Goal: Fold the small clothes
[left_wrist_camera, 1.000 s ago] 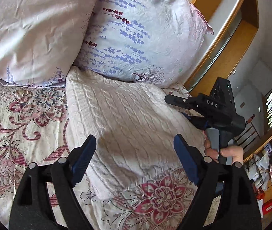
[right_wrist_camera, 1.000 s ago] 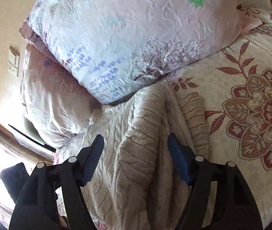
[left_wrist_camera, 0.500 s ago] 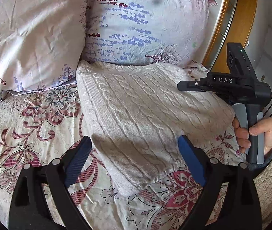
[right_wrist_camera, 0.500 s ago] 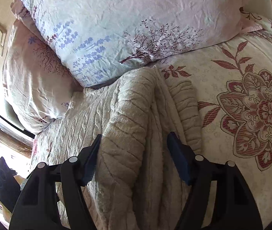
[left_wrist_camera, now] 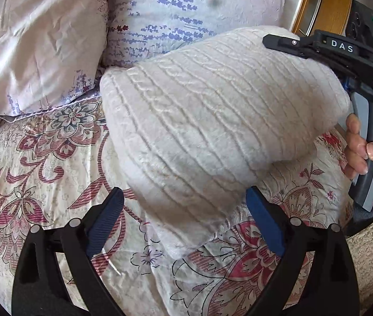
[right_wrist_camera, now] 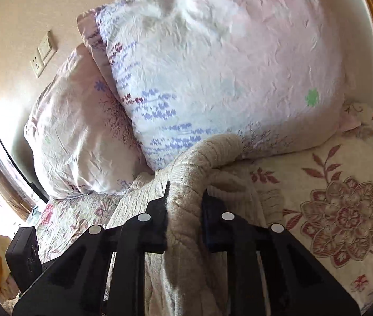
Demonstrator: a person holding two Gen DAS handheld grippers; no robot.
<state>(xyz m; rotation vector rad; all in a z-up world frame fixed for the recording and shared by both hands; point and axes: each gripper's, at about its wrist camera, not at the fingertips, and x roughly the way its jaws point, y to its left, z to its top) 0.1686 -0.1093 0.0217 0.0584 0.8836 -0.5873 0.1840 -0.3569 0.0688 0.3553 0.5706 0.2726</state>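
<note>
A cream cable-knit sweater [left_wrist_camera: 212, 131] lies on the floral bedspread [left_wrist_camera: 41, 171], its right side lifted off the bed. My right gripper [right_wrist_camera: 185, 205] is closing its jaws on a thick fold of the sweater [right_wrist_camera: 186, 184], and the pads press the knit from both sides. The right gripper [left_wrist_camera: 326, 50] also shows in the left wrist view at the sweater's raised edge, with a hand [left_wrist_camera: 365, 152] on its handle. My left gripper [left_wrist_camera: 183, 218] stands wide open just above the sweater's near corner, with nothing gripped.
Two pale floral pillows [left_wrist_camera: 181, 13] [left_wrist_camera: 33, 47] lean at the head of the bed behind the sweater. A wooden headboard frame [left_wrist_camera: 326, 2] stands at the right. Wall switches [right_wrist_camera: 43, 55] sit on the wall by the pillows. A fleecy sleeve [left_wrist_camera: 370, 250] is at the lower right.
My right gripper has shut on a fold of the sweater and lifted that side up off the bed. My left gripper has sunk a little toward the sweater's near corner.
</note>
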